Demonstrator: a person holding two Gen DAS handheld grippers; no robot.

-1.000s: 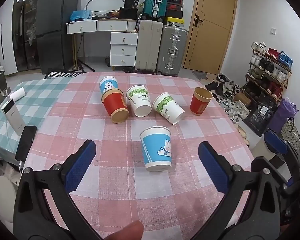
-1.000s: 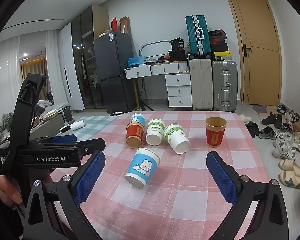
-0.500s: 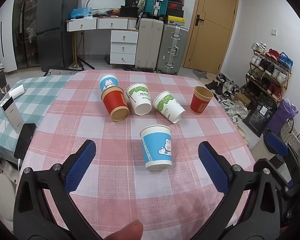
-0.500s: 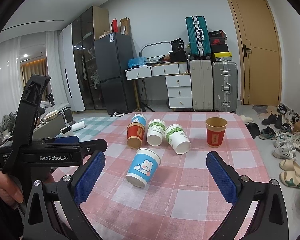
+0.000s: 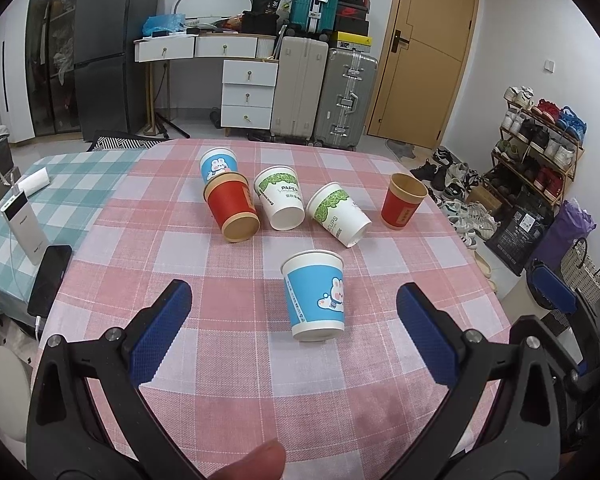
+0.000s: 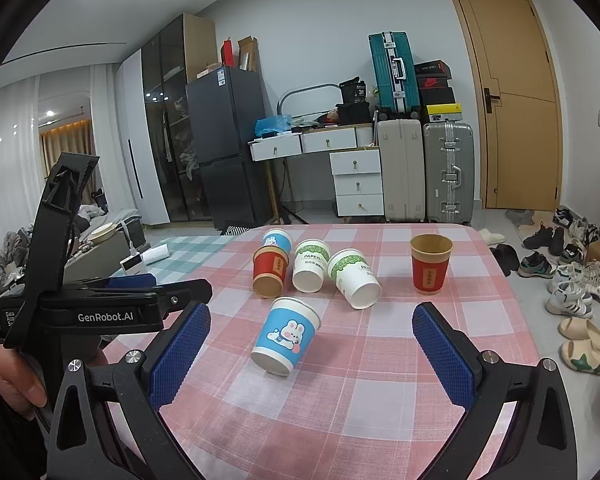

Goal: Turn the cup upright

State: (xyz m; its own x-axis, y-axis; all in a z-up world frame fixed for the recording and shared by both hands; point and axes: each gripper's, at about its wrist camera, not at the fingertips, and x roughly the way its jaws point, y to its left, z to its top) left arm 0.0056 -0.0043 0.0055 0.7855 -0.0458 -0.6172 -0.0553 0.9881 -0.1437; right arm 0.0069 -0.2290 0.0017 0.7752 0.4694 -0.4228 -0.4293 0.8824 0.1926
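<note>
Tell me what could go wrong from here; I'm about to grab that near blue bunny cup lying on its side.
The near blue cup is thin paper, so the open left gripper might crush it if it shuts hard. It lies free on the checked cloth and could roll from a nudge. A wide flip might knock the green-leaf cup behind it.

Blue bunny cup [image 5: 315, 296] [image 6: 286, 336] lies on its side on pink checked table [image 5: 180, 240] [image 6: 380, 380], open mouth toward us. Behind it, row of cups on sides: small blue bunny cup [image 5: 218, 163], red cup [image 5: 231, 212], two white-green cups [image 5: 282, 197]. Red cup on right [image 5: 403, 207] stands upright.
</note>
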